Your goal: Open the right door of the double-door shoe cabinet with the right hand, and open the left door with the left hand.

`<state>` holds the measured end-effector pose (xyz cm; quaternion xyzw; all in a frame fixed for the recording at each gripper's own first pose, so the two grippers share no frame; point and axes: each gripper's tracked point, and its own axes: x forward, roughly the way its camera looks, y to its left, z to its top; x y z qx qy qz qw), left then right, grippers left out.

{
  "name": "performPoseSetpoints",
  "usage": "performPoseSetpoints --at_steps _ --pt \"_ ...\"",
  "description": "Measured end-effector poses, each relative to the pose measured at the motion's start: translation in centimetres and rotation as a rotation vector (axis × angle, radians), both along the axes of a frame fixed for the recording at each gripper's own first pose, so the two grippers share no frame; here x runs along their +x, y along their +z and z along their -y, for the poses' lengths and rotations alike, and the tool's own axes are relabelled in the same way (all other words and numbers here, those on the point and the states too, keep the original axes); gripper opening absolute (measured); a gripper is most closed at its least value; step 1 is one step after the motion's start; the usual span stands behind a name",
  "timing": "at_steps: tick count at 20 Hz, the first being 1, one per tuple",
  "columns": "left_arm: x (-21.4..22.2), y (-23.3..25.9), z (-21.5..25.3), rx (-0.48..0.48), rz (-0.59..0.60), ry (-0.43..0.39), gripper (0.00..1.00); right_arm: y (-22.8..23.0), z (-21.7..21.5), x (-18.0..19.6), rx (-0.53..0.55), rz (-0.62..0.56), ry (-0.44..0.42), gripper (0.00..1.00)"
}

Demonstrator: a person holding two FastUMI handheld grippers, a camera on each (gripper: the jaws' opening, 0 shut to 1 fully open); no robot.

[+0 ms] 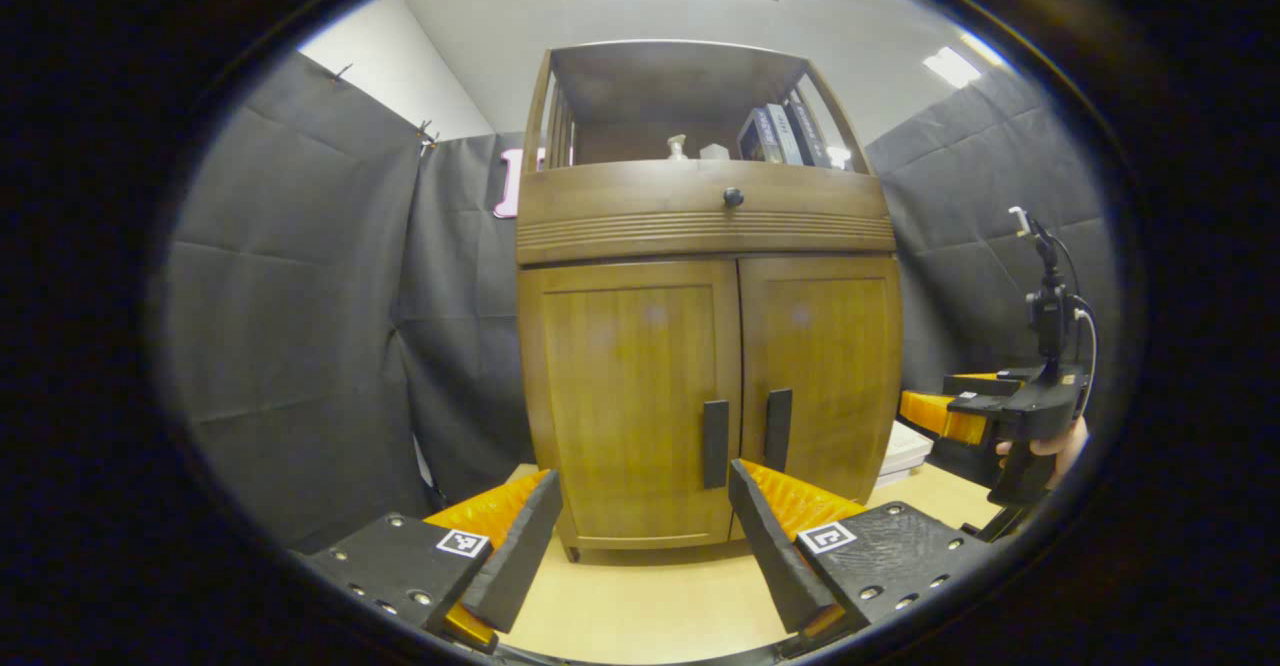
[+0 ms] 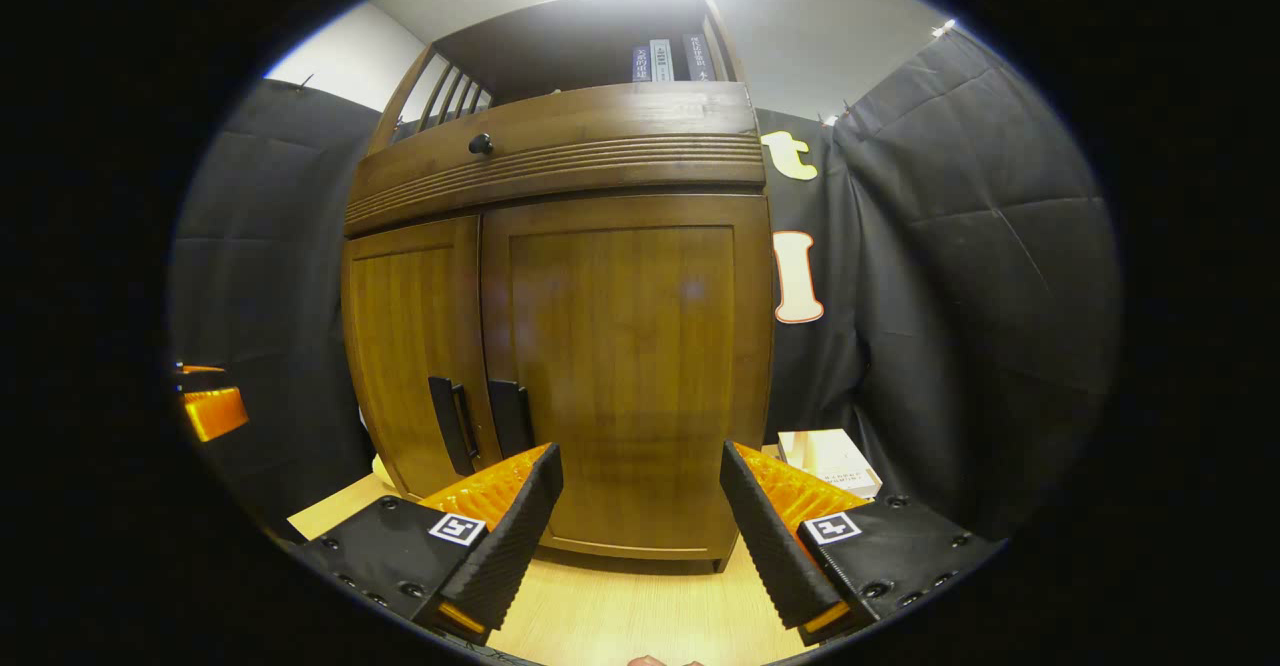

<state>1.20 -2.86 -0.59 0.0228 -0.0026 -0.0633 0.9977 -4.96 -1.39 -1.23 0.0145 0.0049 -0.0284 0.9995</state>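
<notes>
Nothing is opened yet — both doors of the shoe cabinet [image 1: 710,346], standing on the surface [image 1: 640,596], sit closed. The left claw [image 1: 640,531] and right claw [image 2: 640,526] gape wide, empty, short of the handles [image 1: 745,436].

Shoe cabinet [image 1: 705,346] on table [image 1: 640,606]; books [image 1: 785,134] on top shelf; box [image 2: 828,461] right of cabinet.

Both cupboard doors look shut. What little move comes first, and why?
Probably the right hand-held gripper should ease forward and toward the right door's handle. Both doors are shut, its fingers are open with nothing between them, and that dark handle sits beside the left finger, not in the gap. The task also names the right door first.
</notes>
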Motion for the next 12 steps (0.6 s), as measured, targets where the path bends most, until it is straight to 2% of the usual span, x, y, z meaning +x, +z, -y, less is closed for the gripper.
performPoseSetpoints --at_steps 4,7,11,12 --pt "1.7 -0.7 1.3 -0.033 -0.015 -0.029 0.99 -1.0 0.5 -0.8 -0.001 -0.028 -0.016 0.96" --pt "2.9 -0.7 1.8 -0.037 -0.014 -0.034 0.99 -1.0 -0.2 -0.7 0.015 -0.043 0.003 0.96" --pt "2.3 -1.5 1.3 -0.045 -0.02 -0.028 0.99 0.0 -1.7 0.3 0.039 -0.03 0.032 0.96" --pt "1.9 -1.9 1.1 -0.047 -0.027 -0.024 0.99 0.4 -2.1 0.8 0.043 -0.025 0.038 1.0"
